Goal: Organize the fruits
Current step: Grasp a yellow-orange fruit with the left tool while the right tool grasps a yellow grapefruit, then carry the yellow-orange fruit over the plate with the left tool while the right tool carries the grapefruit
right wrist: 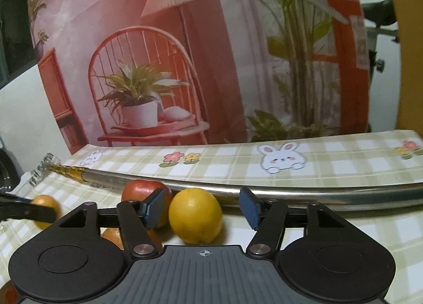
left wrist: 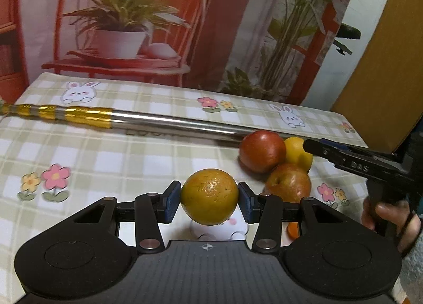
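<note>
Left gripper (left wrist: 209, 199): clamped on an orange (left wrist: 208, 196); both blue pads press its sides and I hold it clear of the checked tablecloth (left wrist: 105, 155).
Right gripper (right wrist: 201, 210): jaws spread, pads touching nothing; a yellow lemon (right wrist: 195, 215) sits between them, nearer the left-hand pad, with a clear gap on the other side.
Fruit cluster: in my left view a red apple (left wrist: 261, 152), the lemon (left wrist: 297, 152) and a second, streaked apple (left wrist: 288, 183) lie touching one another, just in front of the metal pole (left wrist: 171, 122) that runs across the table.
Pole: steel with gold bands at one end; the lemon and red apple lie close against it.
Progress: I judge this early to midway. One orange is in hand and not yet set down, the lemon is lined up but not gripped, both apples lie untouched.
Left to do: place the orange, close on the lemon, then deal with the apples.
Destination: no bowl, tray or basket shows in either view, so I cannot tell where the fruit is meant to go.
Hidden: a sliver of something orange (left wrist: 293, 230) peeks out behind my left gripper's arm, and another orange-toned fruit (right wrist: 112, 235) hides behind my right gripper's linkage; neither is identifiable.
Cut off: the pole's far end and the table's near edge run out of view.
</note>
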Tool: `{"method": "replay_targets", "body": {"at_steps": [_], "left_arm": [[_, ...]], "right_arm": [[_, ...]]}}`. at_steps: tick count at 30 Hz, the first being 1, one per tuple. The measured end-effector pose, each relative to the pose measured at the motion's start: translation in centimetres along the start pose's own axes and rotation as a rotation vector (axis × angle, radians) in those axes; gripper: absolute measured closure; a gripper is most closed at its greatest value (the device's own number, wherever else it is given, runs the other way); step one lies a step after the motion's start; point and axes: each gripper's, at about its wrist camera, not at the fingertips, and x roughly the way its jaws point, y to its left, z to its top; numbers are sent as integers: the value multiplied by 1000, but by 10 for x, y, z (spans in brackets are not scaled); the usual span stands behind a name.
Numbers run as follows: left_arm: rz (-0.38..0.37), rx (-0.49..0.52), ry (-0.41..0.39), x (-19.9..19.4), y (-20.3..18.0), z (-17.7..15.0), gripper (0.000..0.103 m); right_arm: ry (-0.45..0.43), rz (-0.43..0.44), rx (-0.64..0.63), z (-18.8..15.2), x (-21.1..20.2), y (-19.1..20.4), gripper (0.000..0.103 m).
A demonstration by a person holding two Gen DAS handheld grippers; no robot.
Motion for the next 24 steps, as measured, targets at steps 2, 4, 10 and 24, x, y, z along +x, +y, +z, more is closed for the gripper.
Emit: {"method": "replay_targets", "body": {"at_steps": [2, 4, 10, 24], "left_arm": [[0, -13, 0, -5, 5, -2, 54], [-1, -21, -4, -9, 8, -5, 54], [-3, -60, -20, -14, 12, -9, 54], [16, -77, -38, -31, 11, -23, 54]], "right_arm": [[14, 5, -2, -1, 9, 0, 43], [27, 13, 6, -2, 16, 0, 43], [63, 41, 13, -11, 30, -4, 44], [54, 112, 62, -16, 33, -17, 52]]}}
